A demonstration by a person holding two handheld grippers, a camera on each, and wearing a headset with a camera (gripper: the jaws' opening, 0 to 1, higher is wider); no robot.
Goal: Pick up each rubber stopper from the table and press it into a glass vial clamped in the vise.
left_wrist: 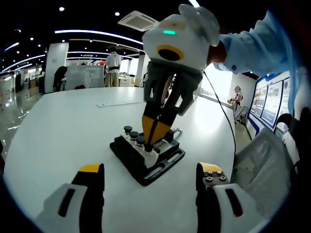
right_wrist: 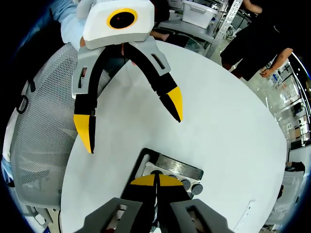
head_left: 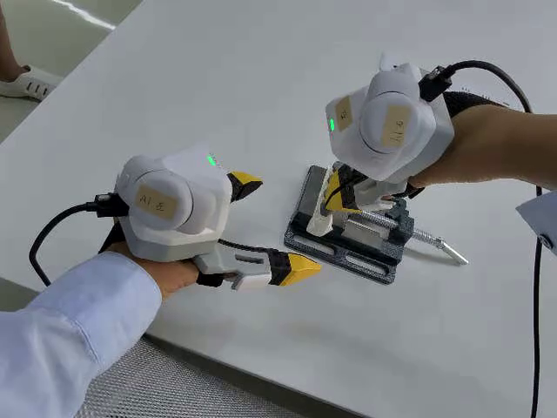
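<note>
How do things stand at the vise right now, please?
Left gripper open, hovering beside the vise. Right gripper shut, tips down on the stopper of the front vial. More stoppered vials behind it. Nothing in the way.

The left gripper [head_left: 277,226] and right gripper [head_left: 333,202] match — rounded white housings [head_left: 196,187], tan labels [head_left: 157,203], green lights [head_left: 211,159], yellow-tipped black jaws. Black cables [head_left: 52,233] trail behind — a light-blue sleeve [head_left: 70,340] behind the left.
</note>
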